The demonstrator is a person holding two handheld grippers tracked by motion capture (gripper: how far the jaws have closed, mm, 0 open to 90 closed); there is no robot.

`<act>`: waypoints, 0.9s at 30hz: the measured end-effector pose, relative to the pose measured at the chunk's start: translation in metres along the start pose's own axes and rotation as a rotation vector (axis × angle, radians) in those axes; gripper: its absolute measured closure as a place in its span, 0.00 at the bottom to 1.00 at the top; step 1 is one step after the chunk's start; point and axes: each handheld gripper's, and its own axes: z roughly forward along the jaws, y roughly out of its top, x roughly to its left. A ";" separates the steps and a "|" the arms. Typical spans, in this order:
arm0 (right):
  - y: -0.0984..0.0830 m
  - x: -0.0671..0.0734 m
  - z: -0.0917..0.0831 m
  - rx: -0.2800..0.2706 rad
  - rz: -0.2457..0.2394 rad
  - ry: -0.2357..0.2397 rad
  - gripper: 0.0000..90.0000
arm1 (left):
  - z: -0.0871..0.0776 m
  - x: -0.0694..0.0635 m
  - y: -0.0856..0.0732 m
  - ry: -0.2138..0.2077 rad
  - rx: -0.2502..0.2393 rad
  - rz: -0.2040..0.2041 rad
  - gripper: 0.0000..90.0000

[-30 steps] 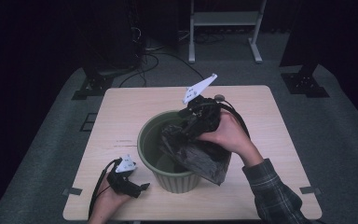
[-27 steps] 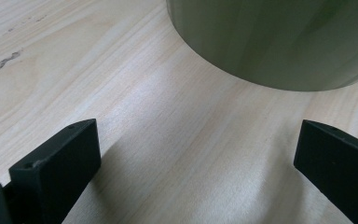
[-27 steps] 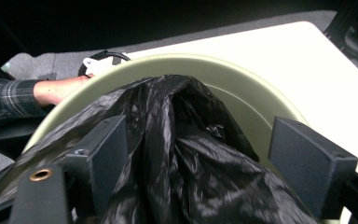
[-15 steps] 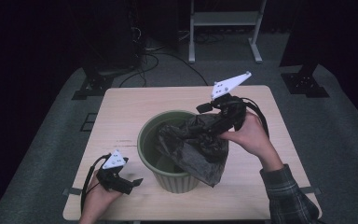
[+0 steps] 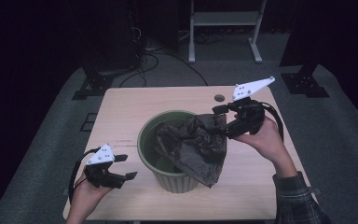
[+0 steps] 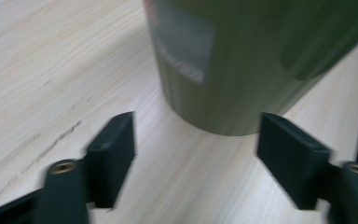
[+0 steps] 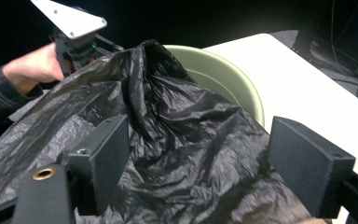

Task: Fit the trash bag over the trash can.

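Holding black bag [image 5: 193,147] over green bin [image 5: 145,140] at frame centre, we note right gripper [image 5: 223,122] jaws gripping it; left gripper [image 5: 126,167] jaws, lower left, just closing partway, empty.

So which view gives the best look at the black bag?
The high view: it shows the whole black bag draped over the green bin rim, half inside, half hanging down the near side. The right gripper view shows its crinkled plastic close up, with the edges cut off. The left gripper view looks at the bin's wall instead.
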 end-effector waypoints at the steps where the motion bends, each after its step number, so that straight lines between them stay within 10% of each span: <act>1: -0.001 -0.001 -0.001 -0.001 0.002 -0.003 0.22 | -0.003 0.000 0.004 -0.005 -0.004 0.005 0.37; 18: -0.003 -0.002 -0.003 0.001 0.004 -0.006 0.22 | -0.052 0.001 0.053 -0.154 -0.112 0.056 0.98; 27: -0.004 -0.003 -0.002 0.006 0.010 -0.004 0.22 | -0.049 -0.005 0.093 -0.188 -0.141 0.128 1.00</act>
